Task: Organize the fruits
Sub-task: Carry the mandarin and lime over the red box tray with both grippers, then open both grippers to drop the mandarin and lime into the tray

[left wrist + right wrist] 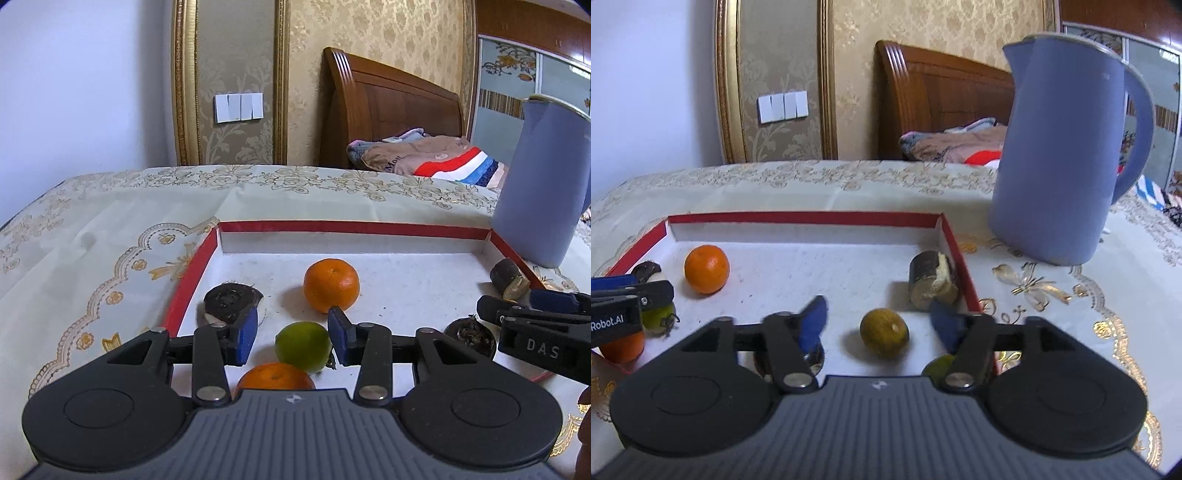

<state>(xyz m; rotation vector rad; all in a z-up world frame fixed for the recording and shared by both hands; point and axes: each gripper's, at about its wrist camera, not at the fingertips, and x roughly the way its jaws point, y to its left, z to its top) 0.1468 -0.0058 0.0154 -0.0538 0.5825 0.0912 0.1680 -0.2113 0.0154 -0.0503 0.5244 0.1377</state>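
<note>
Table (110,221) under a cream floral cloth; blue jug (1063,166) stands on it just past the tray's far right corner.

Red-rimmed tray (354,226), white floor, holds all the fruit. Far orange (331,283) sits mid-tray, near orange (275,376) right under the left tool's body. Dark cut pieces: one at the left wall (231,301), a stubby log at the right wall (932,282), one more near the front (469,334).

Left gripper (295,330): jaws partly open, pads straddle the green lime (303,350) with a visible gap each side, so no grip. Lime lies dead ahead, slightly below the pad line.

Right gripper (879,321): jaws wide, blurred, holds nothing. Yellow-brown fruit (884,332) lies loose on the tray floor between the pads, centred, roughly round, long axis slightly across the jaws.

Judgement: each hand is already lined up on its own fruit; the left is nearer to closing. Next move needs only a small dip forward, then squeeze. Round fruit may roll.
</note>
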